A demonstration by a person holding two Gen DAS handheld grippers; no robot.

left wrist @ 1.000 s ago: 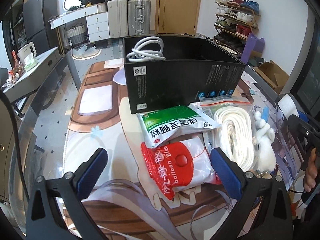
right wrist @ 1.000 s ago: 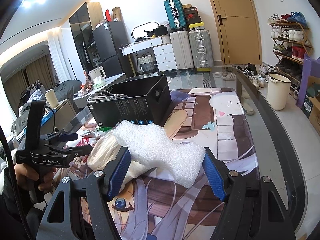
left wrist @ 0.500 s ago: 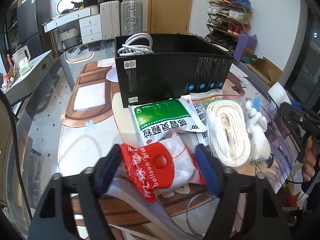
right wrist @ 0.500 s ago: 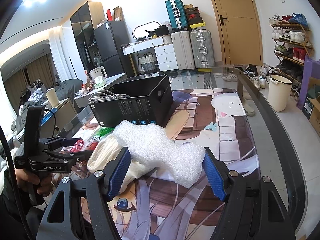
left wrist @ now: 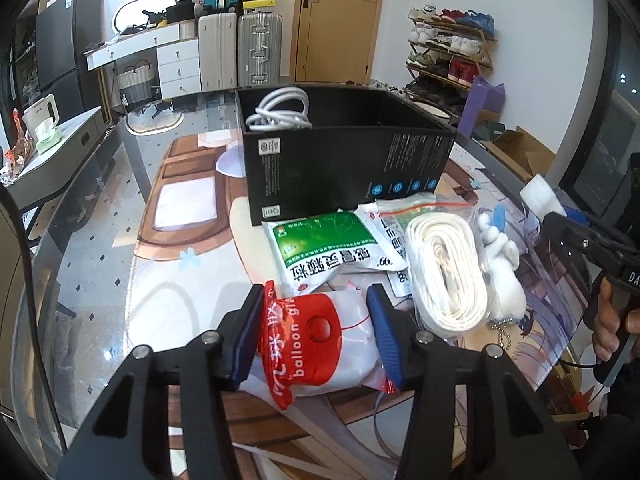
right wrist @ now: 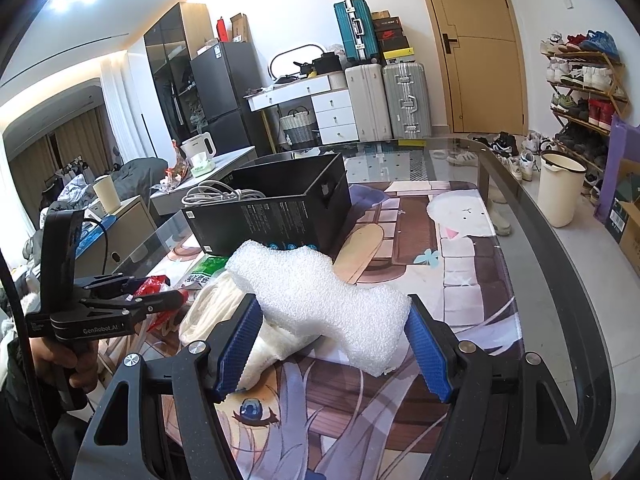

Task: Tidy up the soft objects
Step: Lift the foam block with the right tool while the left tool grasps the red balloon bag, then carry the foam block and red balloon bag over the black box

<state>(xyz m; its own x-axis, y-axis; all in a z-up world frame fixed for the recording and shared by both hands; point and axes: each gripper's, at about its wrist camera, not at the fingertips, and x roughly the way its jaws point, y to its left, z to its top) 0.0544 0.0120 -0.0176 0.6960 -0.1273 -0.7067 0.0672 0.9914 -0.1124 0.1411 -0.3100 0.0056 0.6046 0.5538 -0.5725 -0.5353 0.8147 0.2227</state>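
Note:
My left gripper (left wrist: 316,334) is shut on a red and white balloon glue bag (left wrist: 320,340), squeezing it on the table mat. Behind it lie a green medicine packet (left wrist: 328,248), a bagged white strap coil (left wrist: 444,272) and a white plush keychain (left wrist: 504,276). A black open box (left wrist: 344,164) holds a white cable (left wrist: 280,114). My right gripper (right wrist: 334,346) is shut on a white foam block (right wrist: 320,292), its pads touching both ends. The foam also shows in the left wrist view (left wrist: 542,196).
The glass table carries a printed anime mat (right wrist: 452,264). The black box (right wrist: 272,208) stands just behind the foam. The left gripper (right wrist: 160,300) with its bag is to the left in the right wrist view. The table's right edge (right wrist: 560,248) curves close by.
My left gripper moved forward around the balloon glue bag and closed on it, from wide open to pinching. The right gripper and its foam block stayed nearly still.

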